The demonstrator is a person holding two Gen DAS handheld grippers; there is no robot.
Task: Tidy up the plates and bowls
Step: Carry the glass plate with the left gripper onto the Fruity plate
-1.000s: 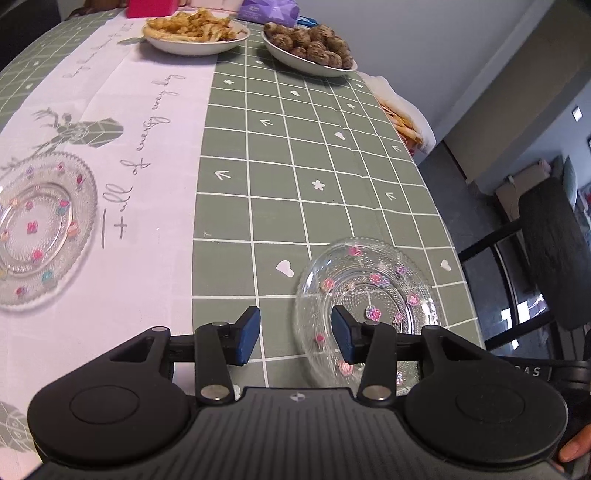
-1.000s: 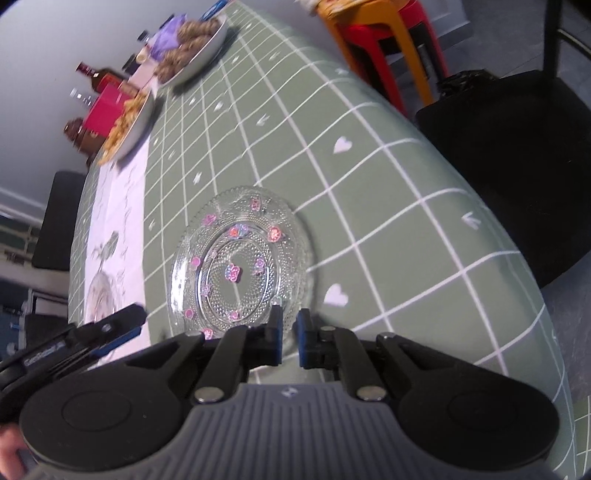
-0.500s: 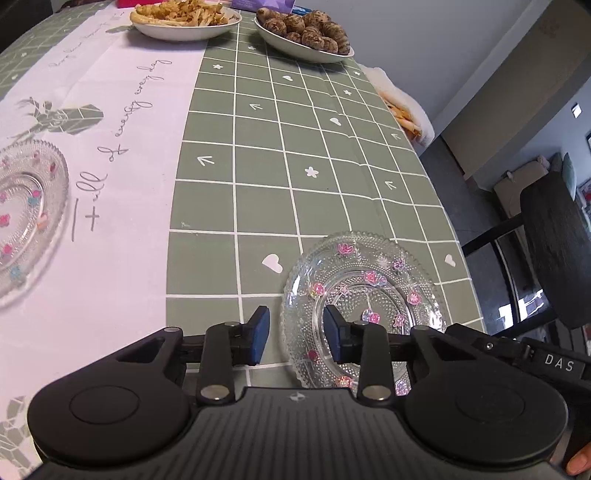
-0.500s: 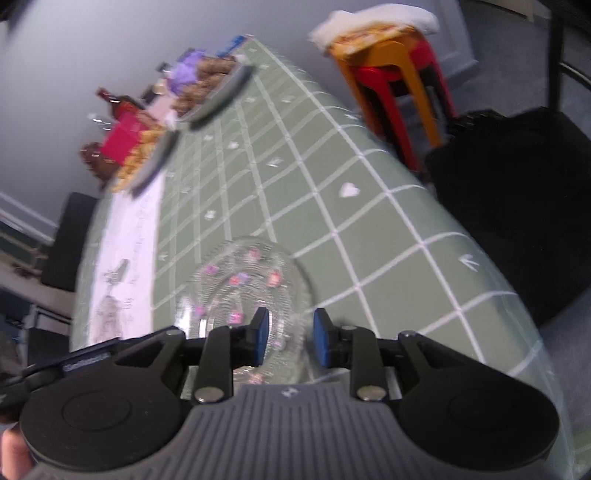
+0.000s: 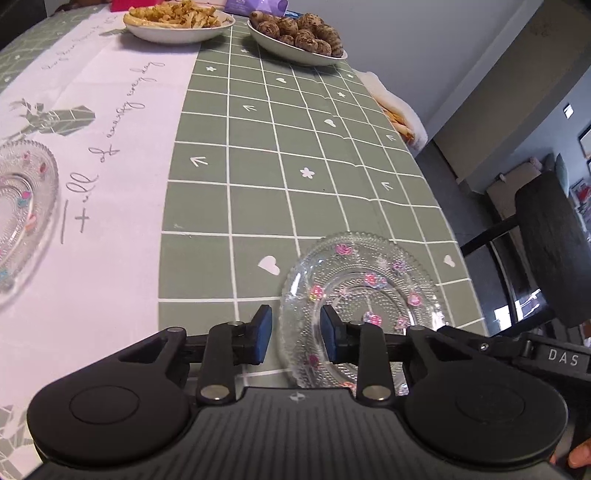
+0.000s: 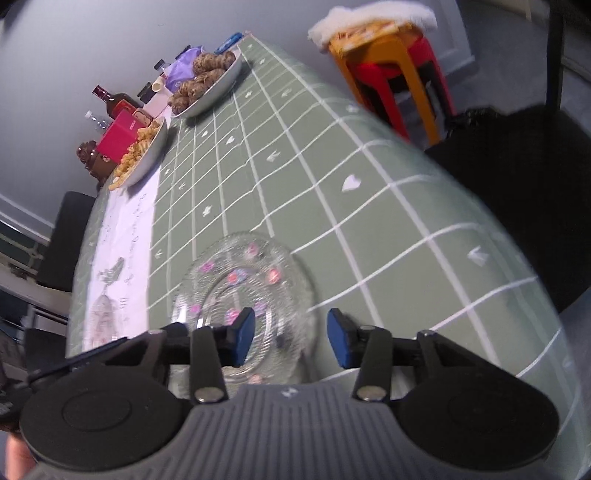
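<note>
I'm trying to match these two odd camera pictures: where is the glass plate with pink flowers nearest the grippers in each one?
Left wrist view: the glass plate is lower right, its left rim between the left gripper fingers.
Right wrist view: the glass plate is lower centre, ahead of the right gripper.
Shared landmark: the bowl of brown round snacks at the table's far end.

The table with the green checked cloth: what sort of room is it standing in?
Most likely a home dining room. The tablecloth carries serving bowls of food, a patterned glass plate and bottles at the far end, and a dark chair and bright stools stand beside the table.
</note>
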